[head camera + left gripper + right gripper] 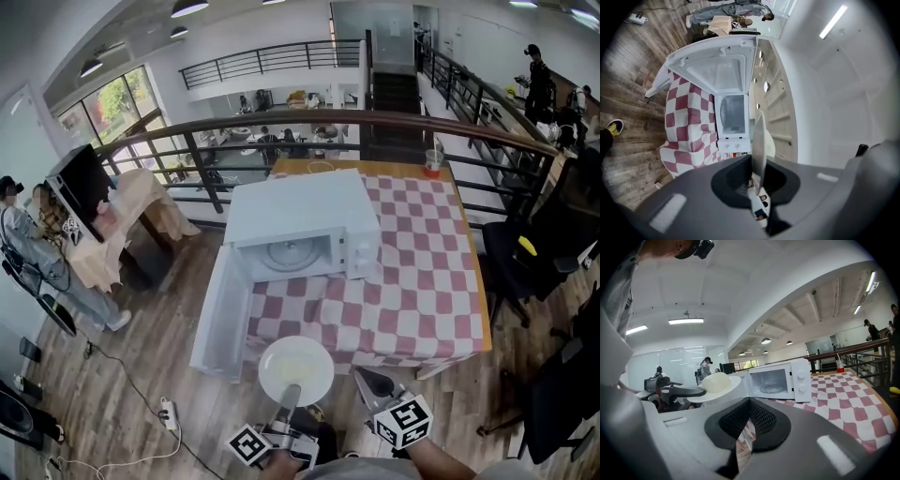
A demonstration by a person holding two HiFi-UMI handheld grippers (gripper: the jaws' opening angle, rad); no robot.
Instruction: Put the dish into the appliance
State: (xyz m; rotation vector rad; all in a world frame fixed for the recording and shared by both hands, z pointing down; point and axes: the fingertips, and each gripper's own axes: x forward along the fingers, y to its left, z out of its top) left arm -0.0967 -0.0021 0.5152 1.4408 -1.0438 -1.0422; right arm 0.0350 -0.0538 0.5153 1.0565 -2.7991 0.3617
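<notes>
**Plate held in front of the open microwave**

Head view: a white box-shaped microwave oven (300, 225) stands on a table covered with a red-and-white checked tablecloth (412, 281). Its hinged white door (220, 314) is swung fully open to the left and reaches past the table edge. A round white ceramic plate (295, 368) is held in the air just off the near edge of the table, in front of the open cavity and not yet inside it. The left gripper (290, 392) grips the plate's near rim. The right gripper (372, 380) hangs just right of the plate, apart from it. A red cup (432, 165) stands at the far end of the table.

Left gripper view: the plate (759, 136) appears edge-on, rising out of the left gripper (756, 165), whose jaws are pinched onto its rim. Beyond it lie the microwave oven (733, 115), its open door (717, 70) and the tablecloth (686, 124).

Right gripper view: the jaws of the right gripper (749, 401) are pressed together with nothing between them. To the left, the left gripper (677, 392) carries the plate (719, 387) level, with a pale rounded mound at its middle. The plate sits just beside the mouth of the microwave oven (780, 378). A glass turntable (768, 389) shows inside the cavity. The tablecloth (843, 401) runs off to the right, with the red cup (840, 367) at its far end.
</notes>
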